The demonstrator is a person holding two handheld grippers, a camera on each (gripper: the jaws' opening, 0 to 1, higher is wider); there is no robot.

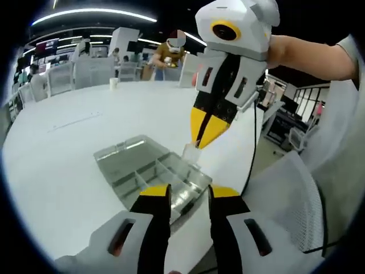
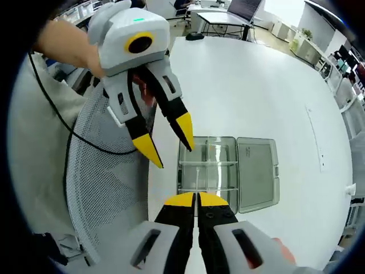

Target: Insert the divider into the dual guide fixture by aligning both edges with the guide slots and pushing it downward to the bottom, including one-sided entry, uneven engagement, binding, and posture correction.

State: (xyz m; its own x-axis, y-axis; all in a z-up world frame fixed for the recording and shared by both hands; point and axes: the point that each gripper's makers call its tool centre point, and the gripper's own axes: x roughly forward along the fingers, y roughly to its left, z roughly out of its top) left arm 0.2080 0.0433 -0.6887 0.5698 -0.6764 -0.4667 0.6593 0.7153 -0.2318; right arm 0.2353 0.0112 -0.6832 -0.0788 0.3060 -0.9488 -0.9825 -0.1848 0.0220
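Brightness: both views are looking bright, and the white table point(image 2: 256, 85) is glowing almost pure white.
Light source: long ceiling lamps point(image 1: 91, 14) are shining from above in the left gripper view.
Glare: light is bouncing off the clear plastic box point(image 1: 151, 168), making pale streaks on its lid.
Shadows: soft and faint ones are lying under the box near the table's edge.
Bending: straight lines are curving near the round edges of both views.
Blur: far desks and people are looking fuzzy; the near jaws are looking a bit soft too.
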